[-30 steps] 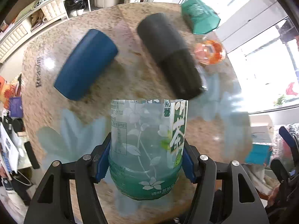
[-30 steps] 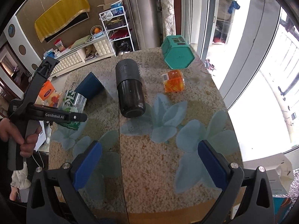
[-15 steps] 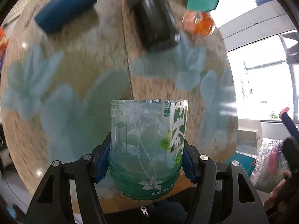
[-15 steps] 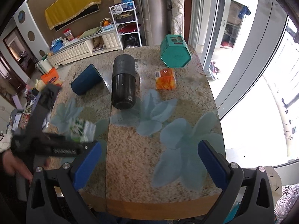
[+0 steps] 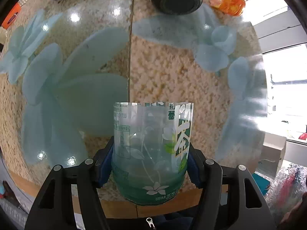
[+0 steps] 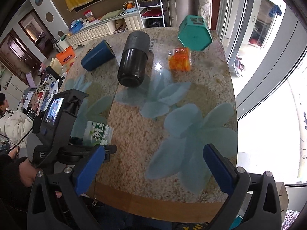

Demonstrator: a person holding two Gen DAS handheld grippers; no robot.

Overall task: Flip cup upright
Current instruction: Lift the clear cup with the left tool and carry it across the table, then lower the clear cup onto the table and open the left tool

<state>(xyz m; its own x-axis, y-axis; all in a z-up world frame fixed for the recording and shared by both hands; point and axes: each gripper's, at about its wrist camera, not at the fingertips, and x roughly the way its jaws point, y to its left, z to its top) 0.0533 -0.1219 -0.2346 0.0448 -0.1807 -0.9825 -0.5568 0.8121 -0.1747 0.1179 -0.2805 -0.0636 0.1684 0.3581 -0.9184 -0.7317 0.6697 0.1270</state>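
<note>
My left gripper (image 5: 149, 164) is shut on a clear cut-bottle cup (image 5: 151, 149) with a green and white label. It holds the cup near the table's front edge, open end pointing away from the camera. In the right wrist view the cup (image 6: 98, 133) stands tilted in the left gripper (image 6: 96, 143), over the table's front left part. My right gripper (image 6: 153, 164) is open and empty above the front edge. A black cup (image 6: 134, 65) and a blue cup (image 6: 96, 58) lie on their sides at the back.
The granite table (image 6: 172, 115) has pale blue flower prints. A teal hexagonal box (image 6: 194, 33) and an orange packet (image 6: 179, 58) sit at the back right. A window wall runs along the right. A person and shelves are at the left.
My left gripper has carried the cup back toward the table's front edge and lower. The black and blue cups now sit farther away. The right gripper has barely moved.
</note>
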